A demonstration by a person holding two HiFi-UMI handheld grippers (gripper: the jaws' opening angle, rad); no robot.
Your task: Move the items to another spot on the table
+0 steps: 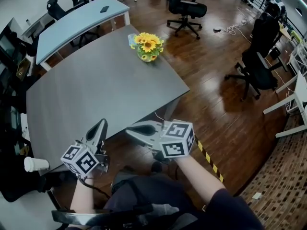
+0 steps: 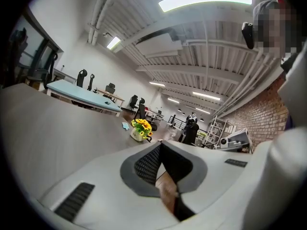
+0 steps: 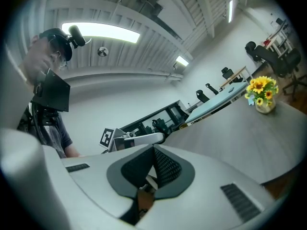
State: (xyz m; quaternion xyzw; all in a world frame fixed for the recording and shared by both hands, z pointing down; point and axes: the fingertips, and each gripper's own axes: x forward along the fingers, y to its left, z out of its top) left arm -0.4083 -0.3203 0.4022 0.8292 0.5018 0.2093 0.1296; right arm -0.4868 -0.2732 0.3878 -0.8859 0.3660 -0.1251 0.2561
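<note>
A small pot of yellow sunflowers (image 1: 147, 47) stands at the far edge of the grey table (image 1: 96, 90), with a small light-blue item (image 1: 131, 38) beside it. Both grippers hover at the table's near edge, far from the pot. My left gripper (image 1: 101, 124) points away over the tabletop, jaws shut and empty. My right gripper (image 1: 130, 129) points left toward it, also shut and empty. The left gripper view shows the sunflowers (image 2: 141, 128) far ahead past its closed tips (image 2: 159, 145). In the right gripper view the sunflowers (image 3: 261, 94) sit at the right, beyond the closed tips (image 3: 153, 149).
A white paper cup (image 1: 36, 164) sits left of the table's near corner. A light-blue table (image 1: 79, 20) with a dark phone (image 1: 104, 8) stands behind. Office chairs (image 1: 184, 8) stand on the wooden floor, and yellow-black tape (image 1: 208, 158) runs along it at my right.
</note>
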